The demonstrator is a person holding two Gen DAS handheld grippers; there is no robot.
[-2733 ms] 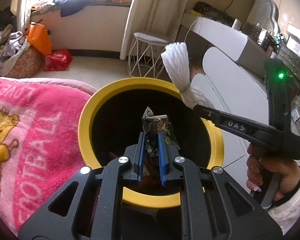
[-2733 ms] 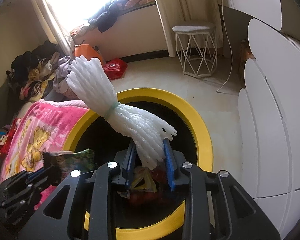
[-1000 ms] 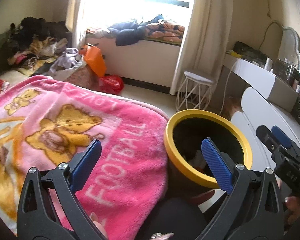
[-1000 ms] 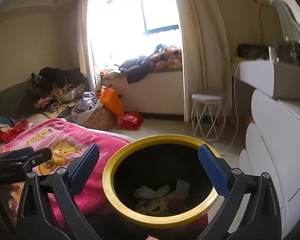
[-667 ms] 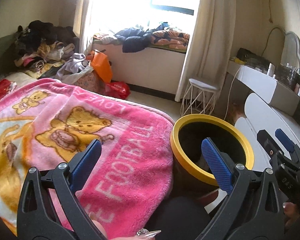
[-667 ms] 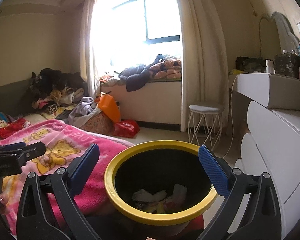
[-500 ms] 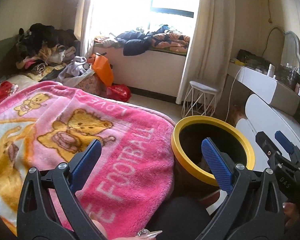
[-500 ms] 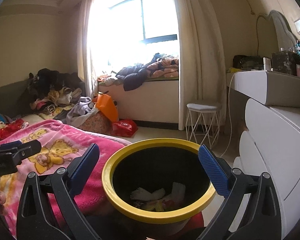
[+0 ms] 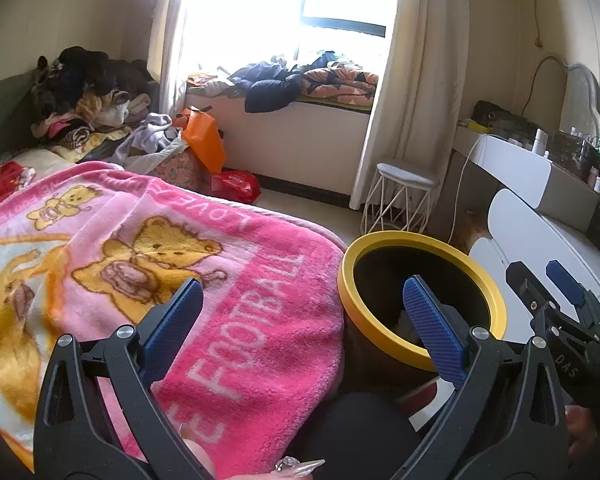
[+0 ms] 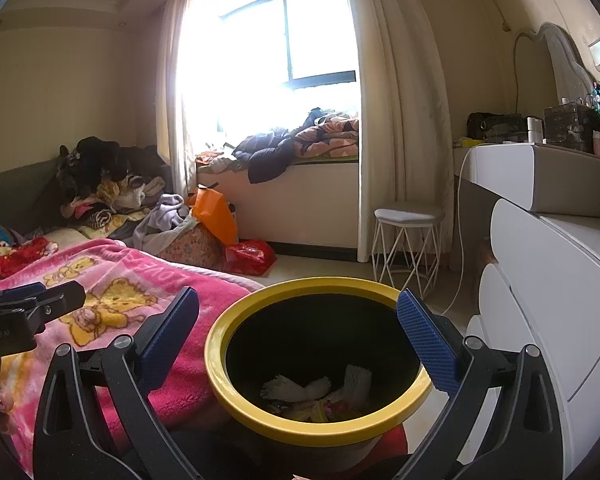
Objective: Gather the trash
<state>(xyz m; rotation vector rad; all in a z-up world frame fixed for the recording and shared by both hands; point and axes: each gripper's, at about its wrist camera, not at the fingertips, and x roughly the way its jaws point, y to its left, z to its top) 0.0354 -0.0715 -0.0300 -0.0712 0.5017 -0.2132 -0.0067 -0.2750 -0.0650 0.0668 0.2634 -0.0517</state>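
A black bin with a yellow rim (image 10: 220,380) stands close in front, beside the bed. White foam netting (image 10: 296,390) and other scraps lie at its bottom. My right gripper (image 10: 298,332) is open and empty, its blue pads spread either side of the bin mouth. In the left wrist view the same bin (image 9: 346,292) sits at the lower right. My left gripper (image 9: 300,316) is also open and empty, spanning the blanket edge and the bin. The right gripper's body (image 9: 556,328) shows at that view's right edge.
A pink bear-print blanket (image 9: 148,264) covers the bed on the left. White rounded drawers (image 10: 548,280) stand at the right, a white wire stool (image 10: 408,240) behind the bin. An orange bag (image 10: 214,216), a red bag (image 10: 250,256) and piled clothes lie near the window seat.
Both grippers let go of their trash over the bin, opened wide and pulled back and up. Over the last second they have drifted only slightly.
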